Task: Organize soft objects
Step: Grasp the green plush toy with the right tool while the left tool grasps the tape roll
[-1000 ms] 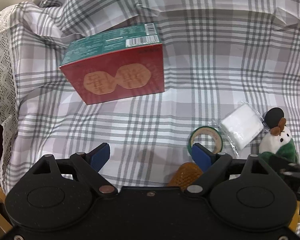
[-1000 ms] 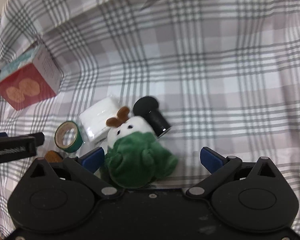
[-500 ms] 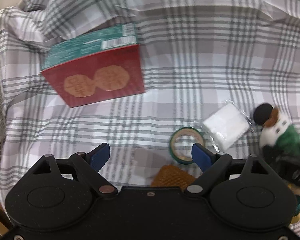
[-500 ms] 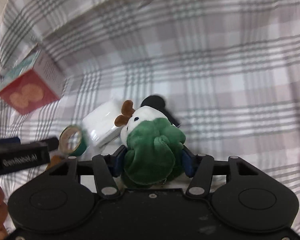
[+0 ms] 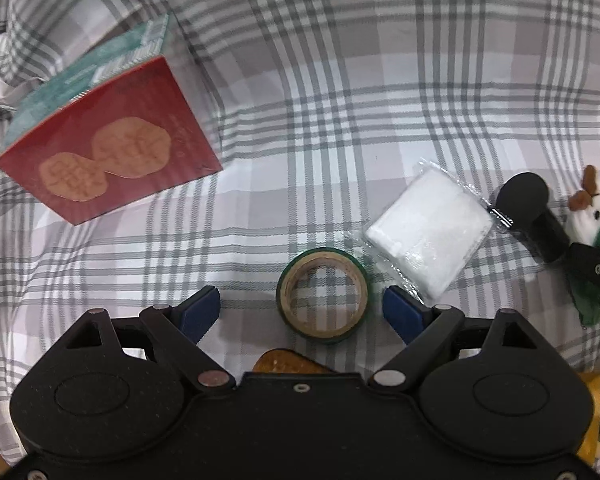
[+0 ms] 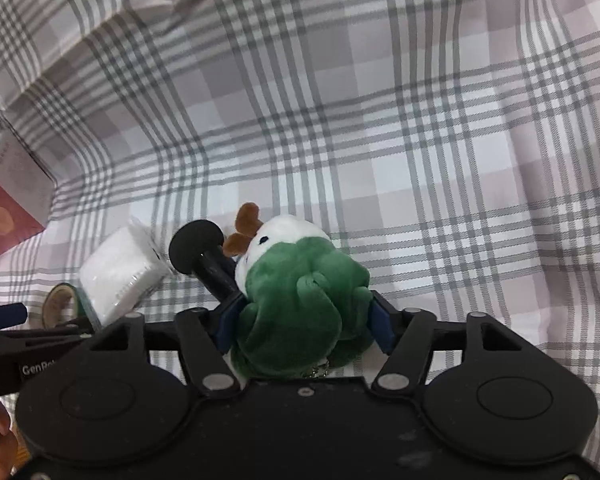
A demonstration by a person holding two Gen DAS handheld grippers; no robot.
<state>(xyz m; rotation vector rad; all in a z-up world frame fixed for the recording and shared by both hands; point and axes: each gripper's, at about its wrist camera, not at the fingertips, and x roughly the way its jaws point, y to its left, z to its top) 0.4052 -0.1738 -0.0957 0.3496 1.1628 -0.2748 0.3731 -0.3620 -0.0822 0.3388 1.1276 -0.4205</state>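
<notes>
Right gripper [image 6: 302,322]: jaws opening; blue pads press the plush toy [image 6: 300,296], a fuzzy green-and-white body with brown antlers.
Left gripper [image 5: 300,312]: jaws opening, pads either side of the tape roll [image 5: 322,295], touching nothing.
Packet [image 5: 430,236]: white, square, in crinkled clear film.
Box [image 5: 112,160]: red card face.
Black object [image 6: 204,260]: disc-ended cylinder, possibly a cap.
Cloth [image 6: 420,140]: grey plaid, creased.

Tape roll [image 5: 323,295] left of packet [image 5: 430,232], box [image 5: 108,152] seemingly farther left
</notes>
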